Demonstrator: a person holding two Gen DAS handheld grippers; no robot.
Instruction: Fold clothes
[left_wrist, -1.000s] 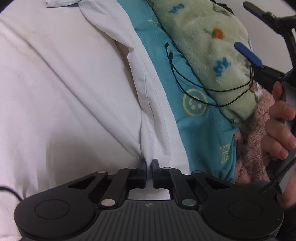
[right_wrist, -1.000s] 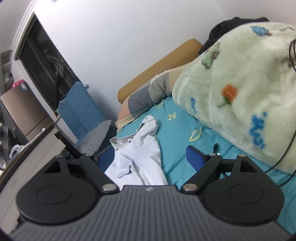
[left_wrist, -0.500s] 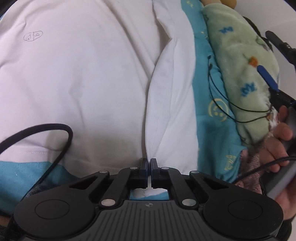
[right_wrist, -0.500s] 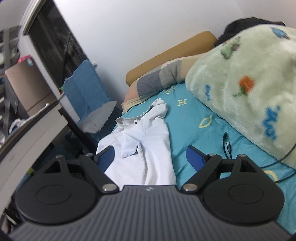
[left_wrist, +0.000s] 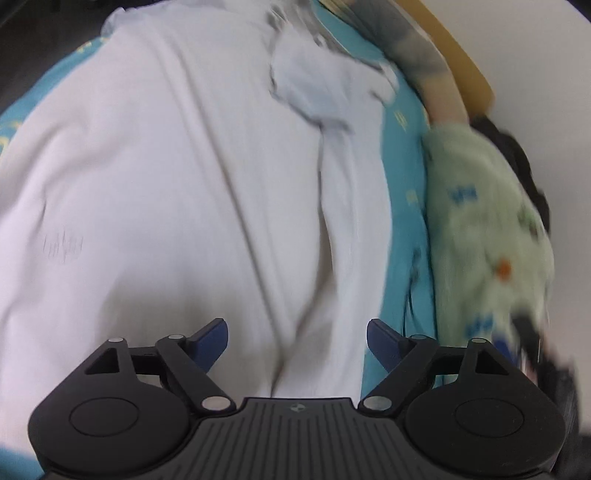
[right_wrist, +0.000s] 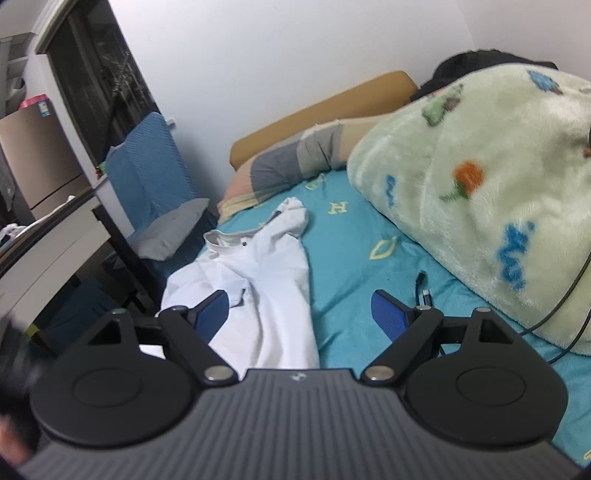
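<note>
The bed, covered with a teal sheet (right_wrist: 354, 273), takes most of both views, and a big pale green fleece blanket (right_wrist: 480, 192) is heaped along its far side with a striped pillow (right_wrist: 295, 162) at the head. On the sheet lies the white polo shirt (right_wrist: 266, 280), spread lengthwise with its collar toward the pillow; in the left wrist view, which is blurred, the same shirt (left_wrist: 177, 206) fills the picture and a long fold runs down its right part. I judge that the folding is at an early step: one side seems turned in, and no hand has cloth in it now. The next move probably calls for a new grip on an edge or a sleeve, taken low and firmly so that only the wanted layers come up. A thin black cable (right_wrist: 424, 286) lies on the sheet beside the shirt and could be caught. The left gripper (left_wrist: 297, 336) has its blue pads spread wide, hovers over the fabric and holds nothing. The right gripper (right_wrist: 301, 312) is also wide apart and empty, above the shirt's lower edge.
</note>
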